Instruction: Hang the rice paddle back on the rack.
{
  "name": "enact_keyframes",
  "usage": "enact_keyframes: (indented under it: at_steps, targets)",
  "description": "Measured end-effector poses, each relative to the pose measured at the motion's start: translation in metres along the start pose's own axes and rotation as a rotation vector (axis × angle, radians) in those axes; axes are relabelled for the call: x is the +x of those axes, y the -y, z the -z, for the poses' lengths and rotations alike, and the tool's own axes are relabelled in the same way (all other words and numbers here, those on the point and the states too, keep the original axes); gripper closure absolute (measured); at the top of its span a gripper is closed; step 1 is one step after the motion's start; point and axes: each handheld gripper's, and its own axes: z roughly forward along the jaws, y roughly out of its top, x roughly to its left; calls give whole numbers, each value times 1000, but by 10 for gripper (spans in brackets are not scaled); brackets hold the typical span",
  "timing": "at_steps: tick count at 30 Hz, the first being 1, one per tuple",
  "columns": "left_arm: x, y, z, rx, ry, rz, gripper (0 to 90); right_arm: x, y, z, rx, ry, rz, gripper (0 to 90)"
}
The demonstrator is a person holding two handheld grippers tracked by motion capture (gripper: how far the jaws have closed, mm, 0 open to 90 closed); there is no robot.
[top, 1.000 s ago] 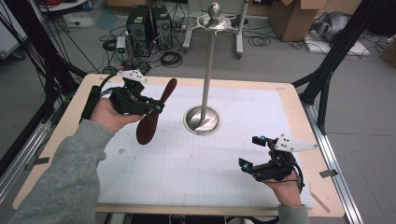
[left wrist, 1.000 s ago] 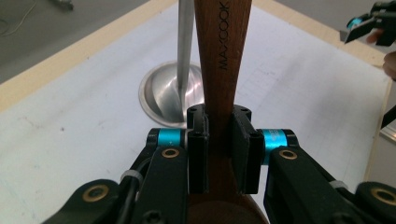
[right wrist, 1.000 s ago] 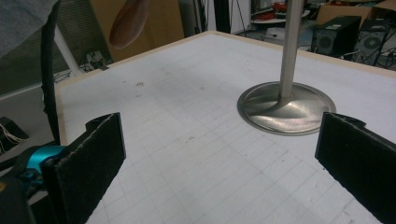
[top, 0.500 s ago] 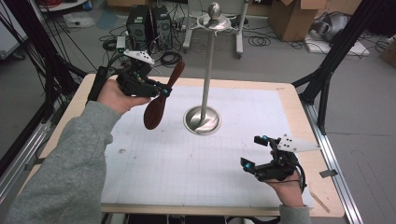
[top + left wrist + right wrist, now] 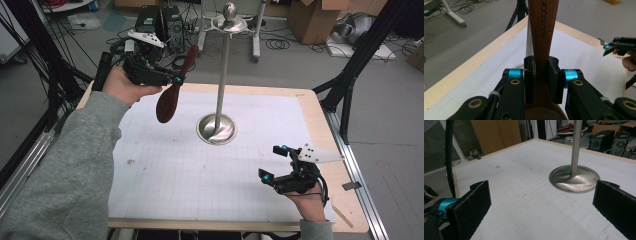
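A dark wooden spoon [image 5: 170, 97] hangs in the air over the table's far left, bowl end down and handle tip up toward the stand. My left gripper [image 5: 175, 79] is shut on its handle; in the left gripper view the handle [image 5: 543, 30], stamped MAXCOOK, rises between the closed pads [image 5: 530, 82]. A steel stand [image 5: 218, 90] with a round base [image 5: 216, 129] and a knobbed top stands mid-table, just right of the spoon. My right gripper [image 5: 274, 164] rests low near the front right, open, with nothing between its pads [image 5: 471, 207].
A white gridded mat [image 5: 200, 170] covers the wooden table [image 5: 320, 125]. Black frame legs [image 5: 350, 75] flank the table. Computer boxes [image 5: 155, 20], cables and cardboard boxes [image 5: 310, 20] lie on the floor beyond the far edge.
My left gripper has lifted the spoon up and away toward the far left, turning its handle toward the stand's top. The right gripper has stayed put.
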Motion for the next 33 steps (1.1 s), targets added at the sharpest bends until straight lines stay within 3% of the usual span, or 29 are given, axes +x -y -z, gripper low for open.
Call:
enact_keyframes:
  at_steps: [7, 22, 33]
  targets:
    - [1, -15, 6, -41, 1, 1, 778, 0, 0, -1, 2, 0, -1, 4]
    - [1, -30, 8, -96, 6, 6, 778, -1, 1, 1, 3, 1, -3, 4]
    - [-1, -35, 0, -95, 6, 0, 778, -1, 1, 3, -2, 6, -9, 4]
